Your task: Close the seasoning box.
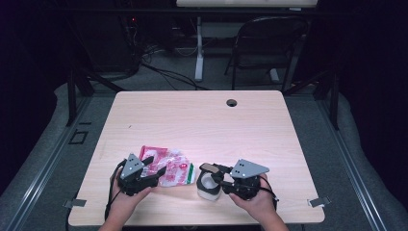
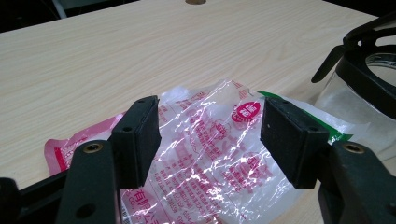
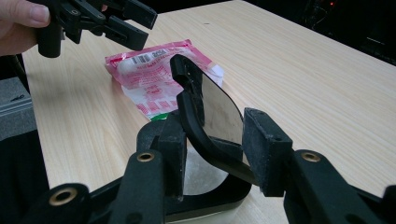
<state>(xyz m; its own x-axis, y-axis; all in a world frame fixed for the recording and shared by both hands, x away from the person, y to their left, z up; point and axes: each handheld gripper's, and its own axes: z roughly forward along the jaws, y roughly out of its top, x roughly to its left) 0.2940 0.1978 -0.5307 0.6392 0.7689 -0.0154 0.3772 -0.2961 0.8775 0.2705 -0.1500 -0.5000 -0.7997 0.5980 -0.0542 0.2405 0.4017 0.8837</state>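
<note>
A crinkled clear plastic bag (image 1: 175,172) with pink print lies flat near the table's front left. My left gripper (image 1: 155,166) hovers over the bag (image 2: 205,161), open, its two pads (image 2: 140,135) on either side with nothing between them. Right of the bag stands a small glass pot (image 1: 208,191) with a black rim and a hinged black lid (image 1: 208,168) tipped up. My right gripper (image 3: 212,140) is shut on that lid (image 3: 215,107), one pad on each face. The bag (image 3: 149,79) and the left gripper (image 3: 142,29) lie beyond it.
The light wooden table (image 1: 202,120) has a round cable hole (image 1: 232,102) near its far edge. A black folding chair (image 1: 269,43) and a desk leg stand on the floor behind. Both hands sit close to the table's front edge.
</note>
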